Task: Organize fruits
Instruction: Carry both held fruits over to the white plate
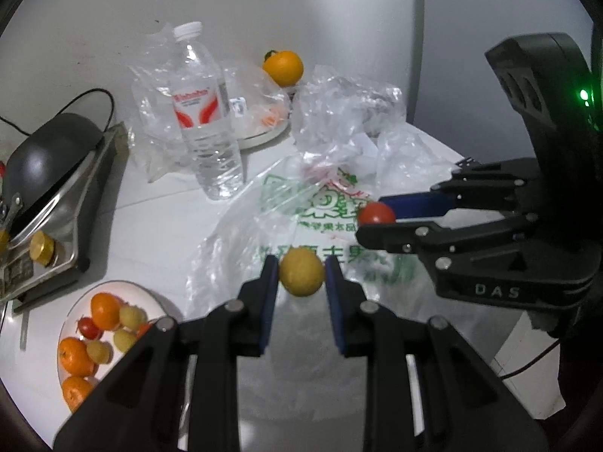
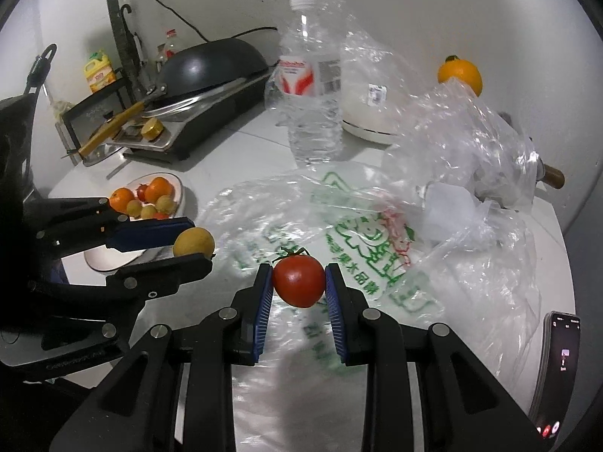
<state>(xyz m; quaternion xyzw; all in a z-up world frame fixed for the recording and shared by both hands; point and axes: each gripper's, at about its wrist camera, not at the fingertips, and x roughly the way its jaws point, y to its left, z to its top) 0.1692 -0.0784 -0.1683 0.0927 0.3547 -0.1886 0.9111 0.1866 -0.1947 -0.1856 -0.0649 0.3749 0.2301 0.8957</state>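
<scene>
My left gripper [image 1: 301, 275] is shut on a small yellow fruit [image 1: 301, 277] and holds it above a printed plastic bag [image 1: 339, 203]. My right gripper [image 2: 299, 280] is shut on a red tomato [image 2: 299, 280] above the same bag [image 2: 361, 226]. Each gripper shows in the other's view: the right one with its tomato [image 1: 377, 214], the left one with its yellow fruit [image 2: 194, 241]. A white plate [image 1: 75, 309] with oranges, yellow fruits and a small tomato sits at the left; it also shows in the right wrist view [image 2: 181, 196]. One orange [image 1: 283, 67] rests at the back.
A water bottle [image 1: 201, 113] stands behind the bag. Crumpled clear bags [image 1: 350, 113] lie around a white dish [image 1: 264, 133]. A stove with a dark wok [image 1: 52, 154] stands at the left. A phone [image 2: 557, 369] lies at the table's right edge.
</scene>
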